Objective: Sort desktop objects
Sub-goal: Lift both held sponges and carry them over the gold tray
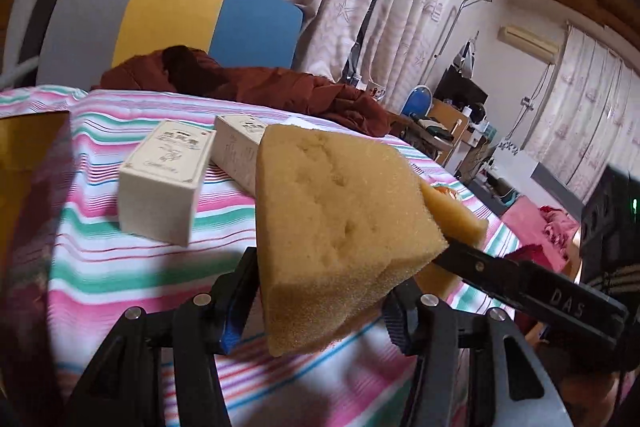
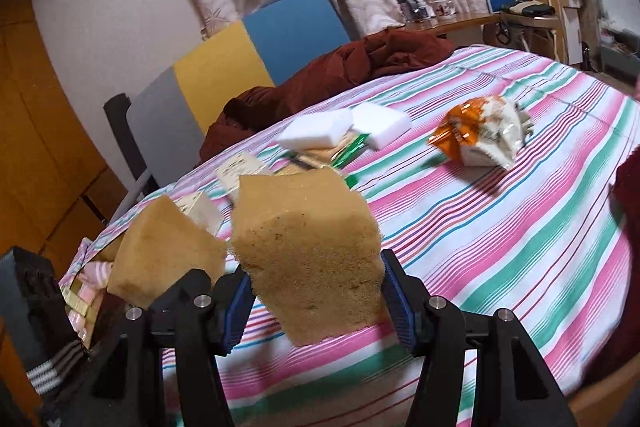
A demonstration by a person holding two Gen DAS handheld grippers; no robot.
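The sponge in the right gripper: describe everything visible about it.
The sponge is a thick tan-yellow foam block, coarse and porous, with a speckled front face and ragged edges. The right gripper clamps its lower part between blue pads, holding it tilted above the striped tablecloth. A second sponge hangs close beside it.
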